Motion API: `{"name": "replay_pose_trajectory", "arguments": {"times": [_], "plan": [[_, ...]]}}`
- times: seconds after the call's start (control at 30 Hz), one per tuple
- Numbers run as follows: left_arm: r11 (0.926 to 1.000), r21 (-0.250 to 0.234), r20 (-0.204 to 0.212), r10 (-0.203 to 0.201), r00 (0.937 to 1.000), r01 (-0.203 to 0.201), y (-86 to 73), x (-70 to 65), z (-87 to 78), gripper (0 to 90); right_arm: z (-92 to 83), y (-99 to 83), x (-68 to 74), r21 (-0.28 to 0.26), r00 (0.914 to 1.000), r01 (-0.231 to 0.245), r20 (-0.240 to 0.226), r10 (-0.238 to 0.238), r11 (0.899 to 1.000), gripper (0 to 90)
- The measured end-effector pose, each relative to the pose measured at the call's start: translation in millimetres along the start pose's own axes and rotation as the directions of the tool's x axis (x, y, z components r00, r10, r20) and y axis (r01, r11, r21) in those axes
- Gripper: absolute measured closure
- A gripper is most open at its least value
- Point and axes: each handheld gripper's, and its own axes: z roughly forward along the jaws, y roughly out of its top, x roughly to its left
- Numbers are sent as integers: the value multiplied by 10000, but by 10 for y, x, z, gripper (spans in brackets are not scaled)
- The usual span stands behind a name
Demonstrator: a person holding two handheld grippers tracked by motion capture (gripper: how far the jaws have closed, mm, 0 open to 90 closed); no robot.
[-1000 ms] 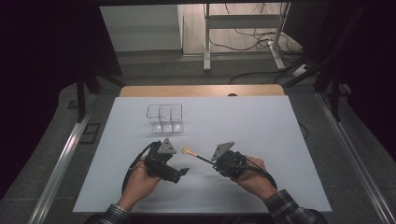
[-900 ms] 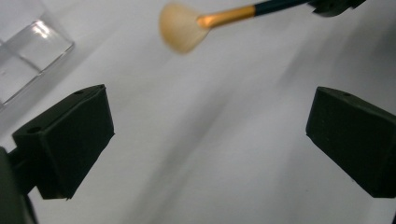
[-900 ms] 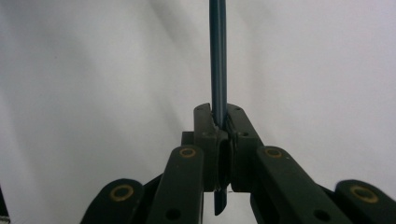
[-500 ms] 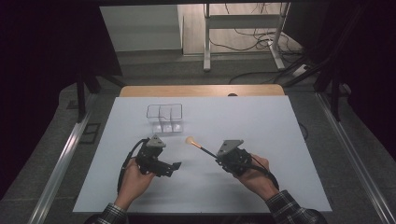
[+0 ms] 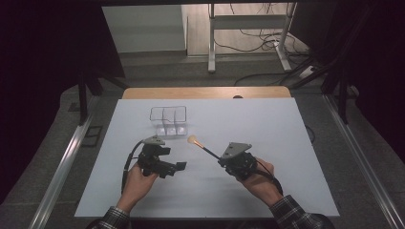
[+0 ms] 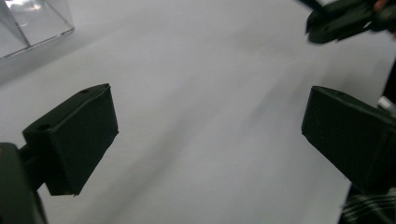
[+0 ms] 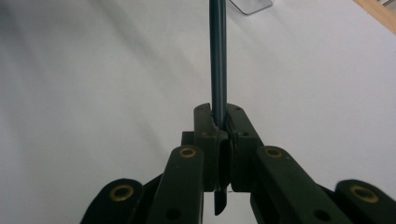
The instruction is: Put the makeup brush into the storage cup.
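Brush [image 5: 203, 147] in transit over the white desk [image 5: 286, 143]: we hold a slim dark-handled brush in our right gripper [image 5: 223, 161], whose jaws are clenched on the handle, as the right gripper view makes plain, the handle [image 7: 218, 56] running straight out from between the pressed pads and a short stub of it poking out behind them. Seen from the high view, the brush sits over the middle of the desk, slightly toward the near edge, and we cannot tell for certain whether its pale tuft rests on the surface or hangs just above it. Its long axis runs on a slant, from the gripper at the near right up toward the far left, with the tuft leading and aimed at the clear box [image 5: 168, 120] with dividers that stands toward the far left of the desk. Our left gripper [image 5: 180, 166] is released, jaws standing wide with nothing between them, low over the near-left part of the desk; in the left gripper view a corner of the clear box [image 6: 32, 23] shows beyond its jaws. We judge the pick-up done and the carry under way: what looks left is to bring the tuft on to the box, which stands near but apart from it, and to set the brush into one of its compartments.
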Motion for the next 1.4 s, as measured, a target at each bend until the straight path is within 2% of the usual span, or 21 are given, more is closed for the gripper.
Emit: {"name": "replay_pose_trajectory", "arguments": {"times": [0.13,0.23,0.33,0.57,0.77,0.97,1.13,1.23,1.27,1.3,1.33,1.37,1.4], "plan": [[9998,-74,371,-157,9992,160,39,-34,3,26,24,11,40,-172,10000,-50,-54,49,9998,852],[9995,-170,844,-265,9961,280,57,-54,31,16,27,30,77,-345,9999,-98,-74,96,9994,852],[9999,-78,973,-105,9952,114,89,-86,70,19,28,50,128,-602,9994,-271,-246,257,9978,852],[9995,-203,1285,-214,9915,242,112,-112,100,60,63,78,203,-819,9984,-411,-420,378,9958,851],[9993,-317,1653,-157,9861,212,122,-116,95,175,95,98,288,-952,9982,-362,-507,315,9948,849],[9987,-340,1891,-302,9815,373,124,-112,88,297,120,109,354,-1032,9976,-242,-669,173,9944,847],[9973,-345,2142,-563,9752,651,116,-96,85,399,139,111,384,-977,9969,-92,-782,16,9952,846],[9950,-350,2268,-832,9704,935,106,-86,82,506,155,111,404,-897,9961,24,-872,-103,9960,845],[9932,-342,2362,-1006,9665,1117,100,-79,77,560,159,111,410,-884,9959,28,-895,-108,9961,845],[9897,-405,2723,-1212,9545,1372,92,-57,74,623,164,113,418,-863,9959,38,-894,-116,9963,845],[9849,-531,3347,-1378,9322,1647,80,-24,68,687,170,112,421,-787,9964,86,-831,-151,9969,845],[9792,-627,3926,-1534,9068,1928,74,-9,68,777,182,107,419,-703,9968,132,-780,-187,9974,842],[9799,-629,3872,-1511,9095,1896,78,-26,62,826,194,101,412,-661,9962,100,-853,-157,9978,838]]}}
